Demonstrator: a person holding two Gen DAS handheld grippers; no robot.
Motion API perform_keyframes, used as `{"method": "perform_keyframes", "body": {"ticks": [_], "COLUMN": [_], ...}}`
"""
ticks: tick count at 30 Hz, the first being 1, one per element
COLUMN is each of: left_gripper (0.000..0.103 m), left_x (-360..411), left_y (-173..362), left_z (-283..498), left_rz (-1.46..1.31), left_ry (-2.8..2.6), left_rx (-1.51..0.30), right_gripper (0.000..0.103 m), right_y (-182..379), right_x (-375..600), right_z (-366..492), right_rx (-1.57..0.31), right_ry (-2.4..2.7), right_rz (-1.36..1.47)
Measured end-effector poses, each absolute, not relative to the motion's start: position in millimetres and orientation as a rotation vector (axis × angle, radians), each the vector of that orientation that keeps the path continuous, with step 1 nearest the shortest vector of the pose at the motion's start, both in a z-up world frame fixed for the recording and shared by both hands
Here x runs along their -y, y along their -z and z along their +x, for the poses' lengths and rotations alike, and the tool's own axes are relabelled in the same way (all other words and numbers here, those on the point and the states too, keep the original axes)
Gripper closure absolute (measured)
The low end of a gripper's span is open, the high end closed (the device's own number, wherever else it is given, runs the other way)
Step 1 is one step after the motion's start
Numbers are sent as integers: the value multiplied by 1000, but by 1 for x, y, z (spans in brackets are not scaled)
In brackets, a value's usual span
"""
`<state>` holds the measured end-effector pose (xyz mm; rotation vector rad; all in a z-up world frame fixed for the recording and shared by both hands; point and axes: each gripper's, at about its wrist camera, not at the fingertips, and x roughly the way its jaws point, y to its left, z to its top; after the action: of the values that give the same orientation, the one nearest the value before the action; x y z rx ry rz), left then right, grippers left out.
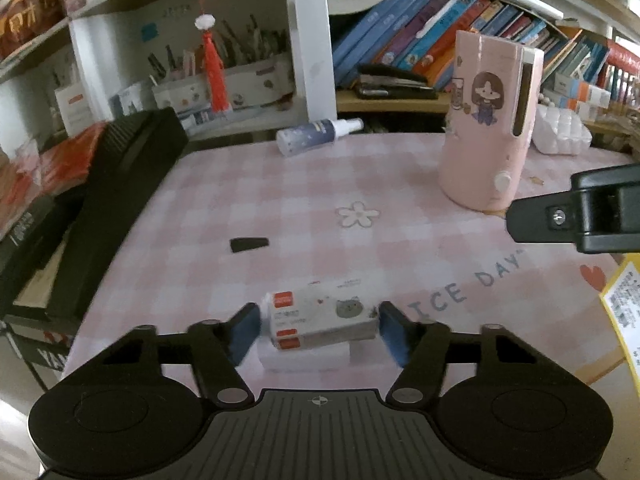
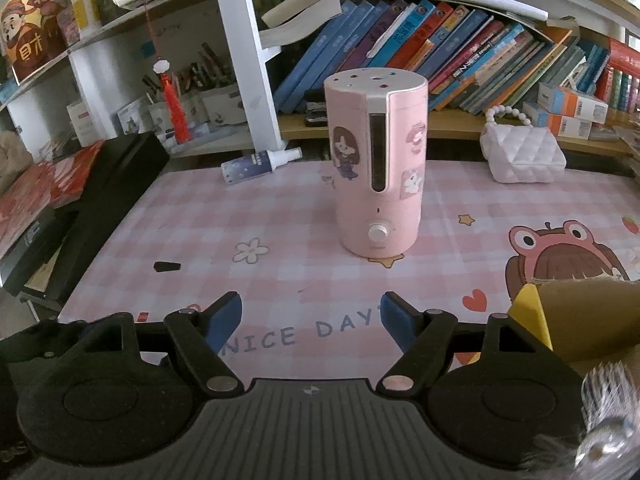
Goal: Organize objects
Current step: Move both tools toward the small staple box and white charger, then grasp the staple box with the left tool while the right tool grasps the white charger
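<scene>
A small white box (image 1: 320,312) with red labels and a cat face lies near the front of the pink checked mat (image 1: 320,200), on a white block (image 1: 304,358). My left gripper (image 1: 318,322) has its blue pads against the box's two ends, shut on it. My right gripper (image 2: 310,308) stands open over the "NICE DAY" lettering with nothing between its pads. One of its fingers (image 1: 532,220) shows at the right edge of the left wrist view. A pink humidifier (image 2: 376,160) stands upright mid-mat, beyond the right gripper.
A blue spray bottle (image 2: 260,162) lies at the mat's far edge. A small black piece (image 2: 167,266) lies left of centre. A white quilted bag (image 2: 520,152) sits back right, black boxes (image 1: 120,200) line the left, a yellow-edged carton (image 2: 580,320) is front right. Bookshelves stand behind.
</scene>
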<state>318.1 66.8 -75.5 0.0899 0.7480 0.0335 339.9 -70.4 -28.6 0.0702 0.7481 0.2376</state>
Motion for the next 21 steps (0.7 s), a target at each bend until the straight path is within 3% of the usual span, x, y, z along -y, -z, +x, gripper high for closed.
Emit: {"method": "perform_keyframes", "body": {"ticks": [9, 21], "left_gripper": [49, 49], "left_x": [-100, -168], "left_y": [58, 51], "left_z": [285, 215], "left_rz": [5, -116], "left_ry": [-85, -339], "left_rx": [-718, -773], "right_gripper": [24, 19], "right_y": [31, 67], "right_x": [62, -24], "right_z": [339, 339], "right_rx": [-769, -806], "right_ry": [-283, -477], "right_rz": [93, -59]}}
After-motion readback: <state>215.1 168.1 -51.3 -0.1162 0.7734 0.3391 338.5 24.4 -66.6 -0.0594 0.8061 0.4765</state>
